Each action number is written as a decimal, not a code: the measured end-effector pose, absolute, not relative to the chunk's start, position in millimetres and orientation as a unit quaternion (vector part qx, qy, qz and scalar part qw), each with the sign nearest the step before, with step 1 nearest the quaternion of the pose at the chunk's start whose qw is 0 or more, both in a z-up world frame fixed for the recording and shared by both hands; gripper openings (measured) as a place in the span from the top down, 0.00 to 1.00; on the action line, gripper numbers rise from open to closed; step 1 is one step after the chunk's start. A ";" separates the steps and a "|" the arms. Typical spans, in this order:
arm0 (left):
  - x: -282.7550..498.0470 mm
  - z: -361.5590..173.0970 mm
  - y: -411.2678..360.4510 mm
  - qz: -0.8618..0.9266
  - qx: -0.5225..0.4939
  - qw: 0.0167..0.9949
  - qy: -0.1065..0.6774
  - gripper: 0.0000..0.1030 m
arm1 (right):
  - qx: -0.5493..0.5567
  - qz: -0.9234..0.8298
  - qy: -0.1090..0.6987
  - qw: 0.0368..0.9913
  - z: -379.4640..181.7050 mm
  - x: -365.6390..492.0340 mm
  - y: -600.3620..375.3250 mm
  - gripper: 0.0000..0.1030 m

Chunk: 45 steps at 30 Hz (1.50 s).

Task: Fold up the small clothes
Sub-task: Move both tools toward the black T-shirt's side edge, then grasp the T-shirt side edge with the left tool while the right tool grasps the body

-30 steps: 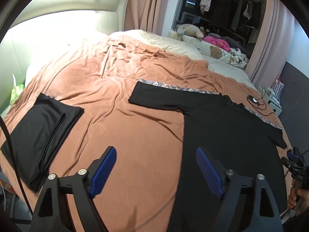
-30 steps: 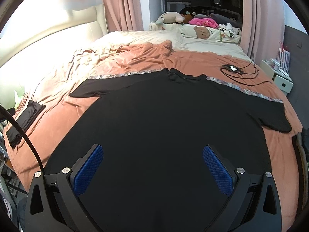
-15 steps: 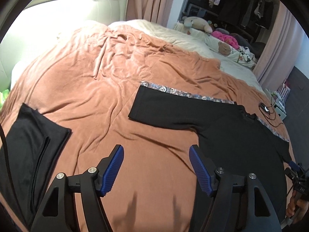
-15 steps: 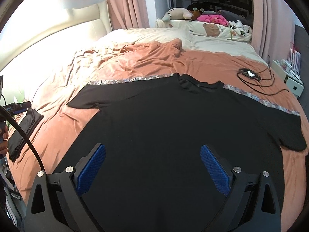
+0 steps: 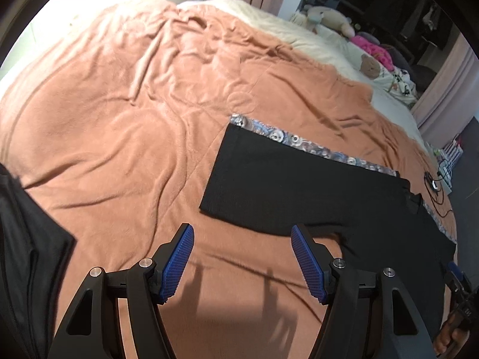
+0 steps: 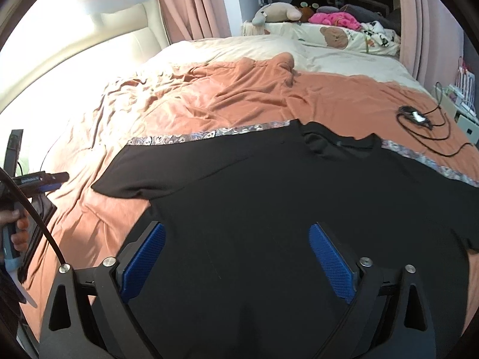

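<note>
Presently the left gripper (image 5: 241, 240) stands partly open with nothing between its pads (image 5: 176, 261); they hang over bare blanket (image 5: 119, 137), just short of the near edge of the shirt's sleeve (image 5: 254, 185). The right gripper (image 6: 236, 240) is wide, its jaws closing slightly, and likewise empty; its pads (image 6: 332, 258) hover above the body of the black shirt (image 6: 269, 203) without pressing on it.

The shirt lies spread flat and face down or face up, which I cannot tell, across the blanket, both sleeves out to the sides and the collar (image 6: 338, 145) toward the pillows. No fold is visible in it.

A folded dark garment (image 5: 27, 257) lies at the left edge of the bed, well apart from the shirt. A cable (image 6: 425, 125) rests on the blanket beyond the collar.

Assessment: one item appears finished; the shirt is laid out but unfolded. Gripping the sleeve and every fold of this piece remain.
</note>
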<state>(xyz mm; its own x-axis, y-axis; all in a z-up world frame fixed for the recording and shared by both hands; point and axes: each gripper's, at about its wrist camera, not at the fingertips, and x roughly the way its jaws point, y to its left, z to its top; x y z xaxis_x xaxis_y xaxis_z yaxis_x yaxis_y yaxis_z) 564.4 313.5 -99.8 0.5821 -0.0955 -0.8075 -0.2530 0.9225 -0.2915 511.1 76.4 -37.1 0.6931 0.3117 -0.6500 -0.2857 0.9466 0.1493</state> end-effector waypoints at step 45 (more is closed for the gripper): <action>648.2 -71.2 310.7 -0.008 -0.230 0.872 0.431 0.94 | 0.196 0.234 0.512 0.803 -145.9 687.7 197.8 0.85</action>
